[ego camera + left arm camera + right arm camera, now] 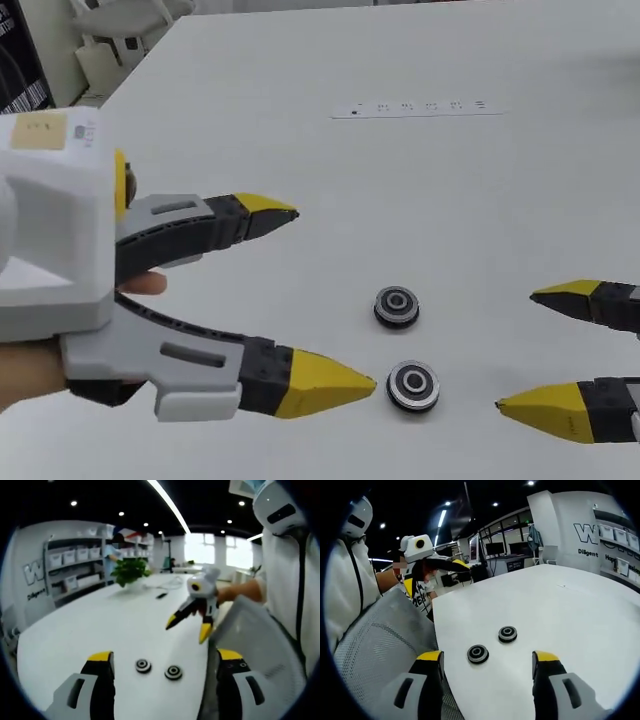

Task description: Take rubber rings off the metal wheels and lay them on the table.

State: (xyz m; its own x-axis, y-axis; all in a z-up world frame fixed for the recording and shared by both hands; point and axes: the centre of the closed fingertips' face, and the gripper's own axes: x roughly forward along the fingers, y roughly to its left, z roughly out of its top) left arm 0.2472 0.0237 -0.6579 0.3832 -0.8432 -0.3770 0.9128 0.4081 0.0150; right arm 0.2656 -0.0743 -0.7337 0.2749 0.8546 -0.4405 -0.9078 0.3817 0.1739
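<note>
White table [450, 200]: two metal wheels [397, 306], rubber rings [413, 406] on; left tool [336, 297], right tool [514, 350] both agape, empty.

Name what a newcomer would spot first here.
The left hand-held gripper dominates the left of the head view, its yellow-tipped jaws wide open. The right hand-held gripper comes in from the right edge, also open. Between them, two small black-rimmed metal wheels lie flat on the white table: the farther wheel and the nearer wheel, close but not touching.
</note>
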